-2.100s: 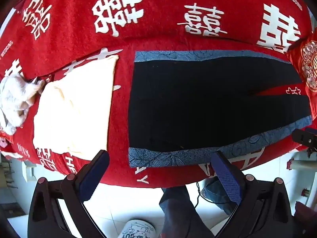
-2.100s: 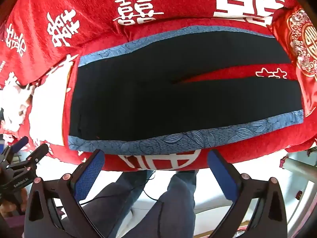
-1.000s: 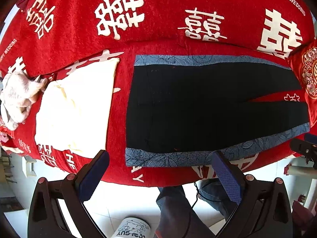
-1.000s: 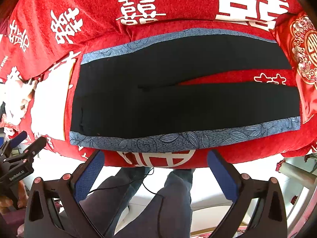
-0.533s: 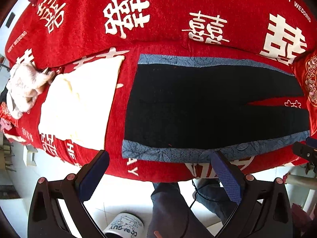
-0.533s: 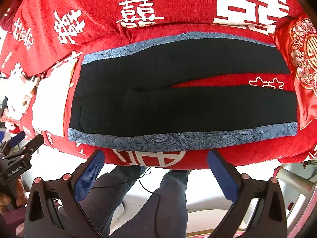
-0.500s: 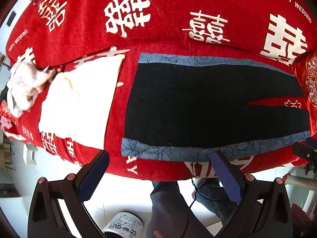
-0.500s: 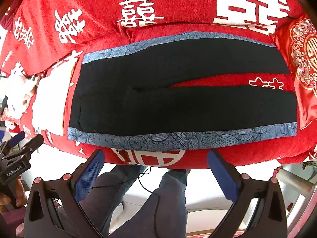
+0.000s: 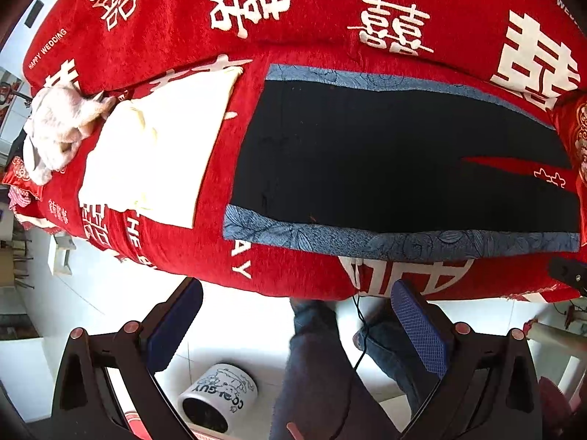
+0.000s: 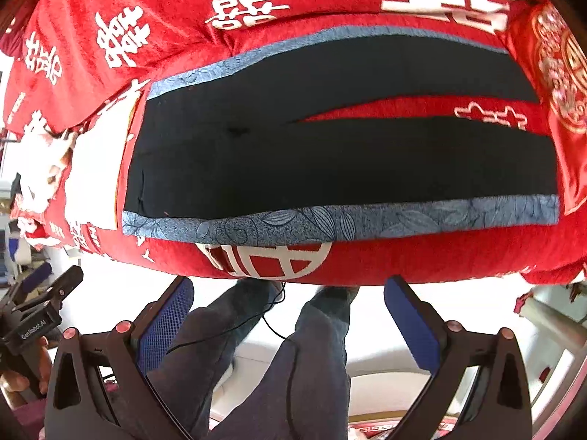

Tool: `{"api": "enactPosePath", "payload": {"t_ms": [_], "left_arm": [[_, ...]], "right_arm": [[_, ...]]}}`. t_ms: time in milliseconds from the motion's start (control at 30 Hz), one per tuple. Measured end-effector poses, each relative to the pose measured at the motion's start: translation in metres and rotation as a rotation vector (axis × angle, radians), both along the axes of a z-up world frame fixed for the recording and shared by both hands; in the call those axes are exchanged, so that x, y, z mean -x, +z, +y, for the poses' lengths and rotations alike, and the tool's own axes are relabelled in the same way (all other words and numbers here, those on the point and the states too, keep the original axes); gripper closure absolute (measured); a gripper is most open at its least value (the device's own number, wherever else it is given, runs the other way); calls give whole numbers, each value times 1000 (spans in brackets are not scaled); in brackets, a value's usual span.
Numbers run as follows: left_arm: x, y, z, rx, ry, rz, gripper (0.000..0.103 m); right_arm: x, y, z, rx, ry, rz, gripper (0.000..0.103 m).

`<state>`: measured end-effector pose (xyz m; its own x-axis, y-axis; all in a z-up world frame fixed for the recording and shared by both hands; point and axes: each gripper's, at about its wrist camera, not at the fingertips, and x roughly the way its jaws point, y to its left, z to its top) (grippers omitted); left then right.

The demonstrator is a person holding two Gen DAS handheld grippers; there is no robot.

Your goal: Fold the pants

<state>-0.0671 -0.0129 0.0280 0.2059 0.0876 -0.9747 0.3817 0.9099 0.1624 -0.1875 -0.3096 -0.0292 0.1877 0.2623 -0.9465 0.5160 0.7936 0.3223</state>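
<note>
A: Where are the pants [image 9: 385, 161]?
B: Flat and unfolded on the red bed [image 9: 293, 11], legs apart.
A: And the grippers?
B: Left gripper [image 9: 293, 330] and right gripper [image 10: 286, 322] hang wide open, empty. All folding remains.

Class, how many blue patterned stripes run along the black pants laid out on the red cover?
2. One stripe runs along the near edge of the pants; the other stripe runs along the far edge. None seems hidden.

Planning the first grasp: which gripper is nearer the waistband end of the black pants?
Left. The left gripper hovers off the bed edge near the black pants' waistband end; the right gripper hovers farther along, toward the leg hems. Both are open, touching nothing.
</note>
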Motion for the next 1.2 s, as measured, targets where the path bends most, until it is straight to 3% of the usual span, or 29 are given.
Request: {"api": "enactPosePath", "payload": {"t_ms": [133,467,633,767,933,967,1033,1067,1200], "left_arm": [[-6,-3,4,25,-5,-12,0],[-29,-39,36,88,25,87,0],[-44,-71,51,99,39,115,0],[-54,-98,62,138,85,137,0],[-61,-129,76,248,110,138,0],[-62,-134,78,263,115,140,0],[-63,-146,85,318,137,148,1],[-63,-150,89,340,148,152,7],[-66,-167,105,425,212,191,8]], "right_arm": [[1,0,-1,4,-34,-5,0],[-2,-25,27,-32,-85,23,0],[-15,-56,51,-175,-147,8,0],[-33,-87,79,-277,-120,-43,0],[-53,-141,111,-467,-142,-102,0],[-57,-152,117,-502,-155,-111,3],[-64,-174,132,-570,-172,-137,17],[-68,-186,141,-605,-175,-150,29],[-82,-212,164,-667,-177,-192,31]]}}
